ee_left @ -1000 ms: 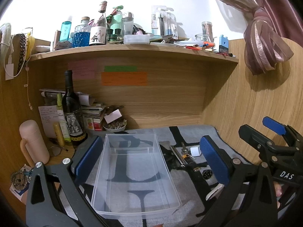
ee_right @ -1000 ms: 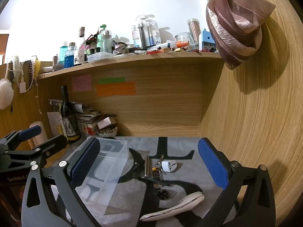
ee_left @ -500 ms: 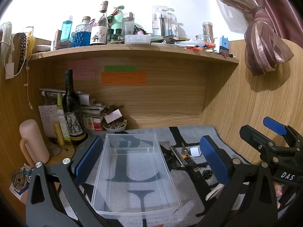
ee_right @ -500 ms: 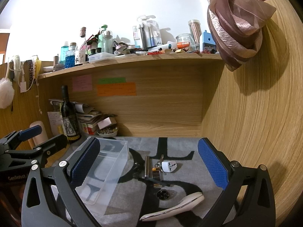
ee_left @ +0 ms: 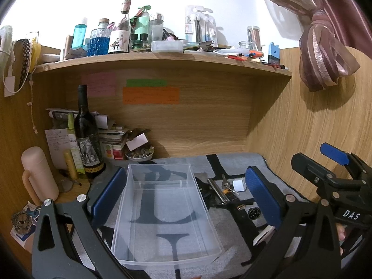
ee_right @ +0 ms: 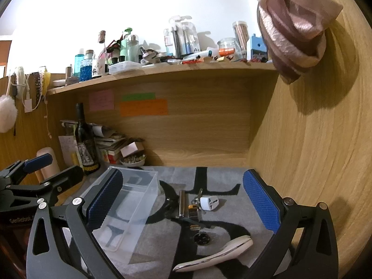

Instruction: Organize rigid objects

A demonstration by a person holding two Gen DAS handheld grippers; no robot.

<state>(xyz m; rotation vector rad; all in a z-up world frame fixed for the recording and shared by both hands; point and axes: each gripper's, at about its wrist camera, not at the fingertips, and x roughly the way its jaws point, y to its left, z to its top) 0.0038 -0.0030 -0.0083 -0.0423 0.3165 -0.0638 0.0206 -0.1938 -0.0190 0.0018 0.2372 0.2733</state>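
Grey mat; empty clear bin

Clear glossy plastic bin on matt grey cloth mat.

I see an empty clear plastic bin on the mat; beside it lie a white adapter, metal cylinder, possibly keys, and a white curved piece.

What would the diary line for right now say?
stage: start | left hand-held gripper: open, empty | right hand-held gripper: open, empty | clear bin: empty | white plug adapter: on mat
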